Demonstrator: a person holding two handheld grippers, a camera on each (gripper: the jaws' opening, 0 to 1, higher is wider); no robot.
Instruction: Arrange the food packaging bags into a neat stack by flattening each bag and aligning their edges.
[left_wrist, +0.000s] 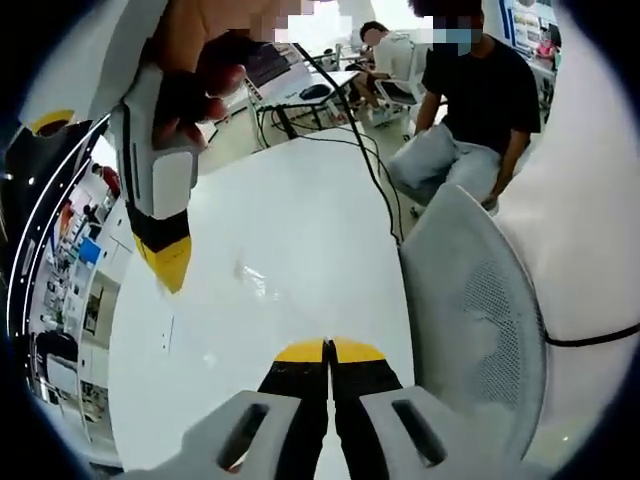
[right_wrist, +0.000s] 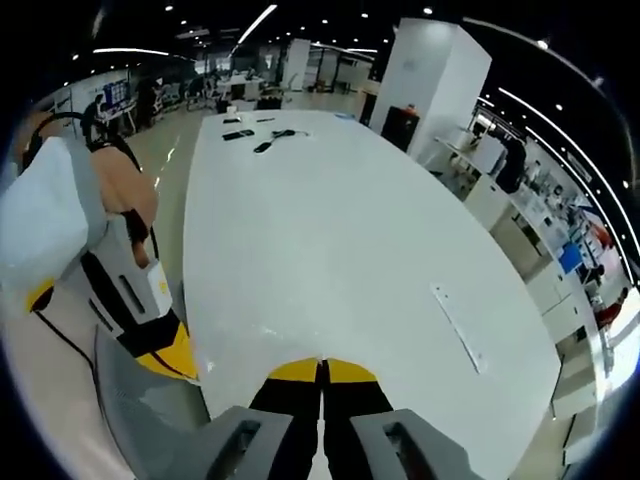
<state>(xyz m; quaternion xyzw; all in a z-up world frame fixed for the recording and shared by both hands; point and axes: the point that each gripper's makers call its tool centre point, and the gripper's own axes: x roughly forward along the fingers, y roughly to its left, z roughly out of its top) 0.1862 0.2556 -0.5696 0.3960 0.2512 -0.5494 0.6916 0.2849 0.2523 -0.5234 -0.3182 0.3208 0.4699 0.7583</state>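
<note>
My left gripper (left_wrist: 328, 346) rises from the bottom of the left gripper view, its yellow-tipped jaws pressed together with nothing between them, over a bare white table (left_wrist: 280, 220). At the upper left of that view a hand holds my right gripper (left_wrist: 172, 272), its yellow tip pointing down at the table. In the right gripper view my right gripper (right_wrist: 322, 366) is likewise shut and empty above the long white table (right_wrist: 330, 230). The left gripper (right_wrist: 172, 358) enters from the left, held in a hand beside the table edge.
A grey mesh chair (left_wrist: 470, 300) stands against the table's near edge, also visible as the chair (right_wrist: 135, 420). A black cable (left_wrist: 370, 170) runs across the table. A seated person (left_wrist: 475, 100) is beyond it. Small dark items (right_wrist: 255, 133) lie at the far end.
</note>
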